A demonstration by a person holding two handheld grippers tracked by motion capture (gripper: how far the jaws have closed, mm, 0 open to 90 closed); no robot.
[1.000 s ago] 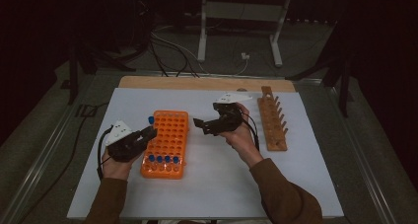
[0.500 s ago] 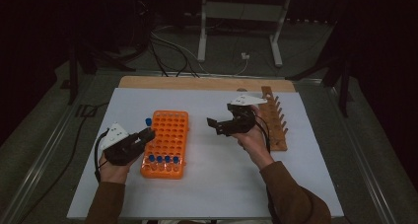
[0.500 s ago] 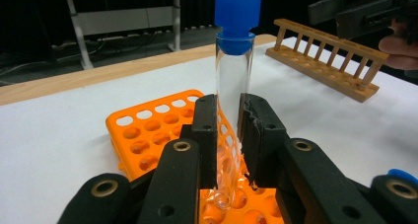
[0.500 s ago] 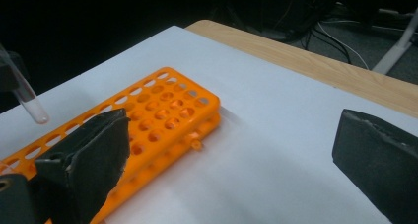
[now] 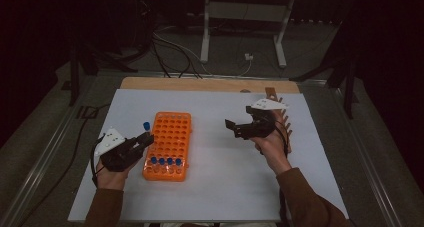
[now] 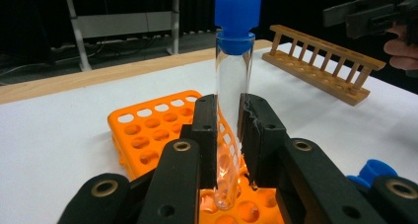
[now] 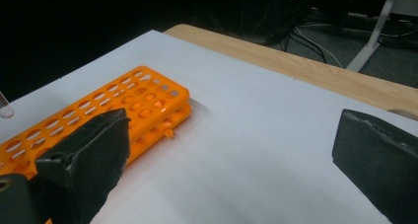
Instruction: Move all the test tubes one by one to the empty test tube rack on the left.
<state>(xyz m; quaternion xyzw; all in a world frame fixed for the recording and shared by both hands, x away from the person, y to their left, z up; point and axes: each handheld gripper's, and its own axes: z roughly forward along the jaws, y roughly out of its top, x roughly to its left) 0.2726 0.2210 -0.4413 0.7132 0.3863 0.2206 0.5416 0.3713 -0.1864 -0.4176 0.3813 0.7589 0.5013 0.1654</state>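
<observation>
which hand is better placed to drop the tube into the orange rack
Left. Its tool is shut on the tube right over the rack. The right tool is open, holds nothing and sits by the wooden rack.

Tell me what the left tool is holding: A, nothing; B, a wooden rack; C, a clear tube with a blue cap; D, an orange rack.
C: the left tool is shut on an upright clear tube with a blue cap, above the orange rack.
</observation>
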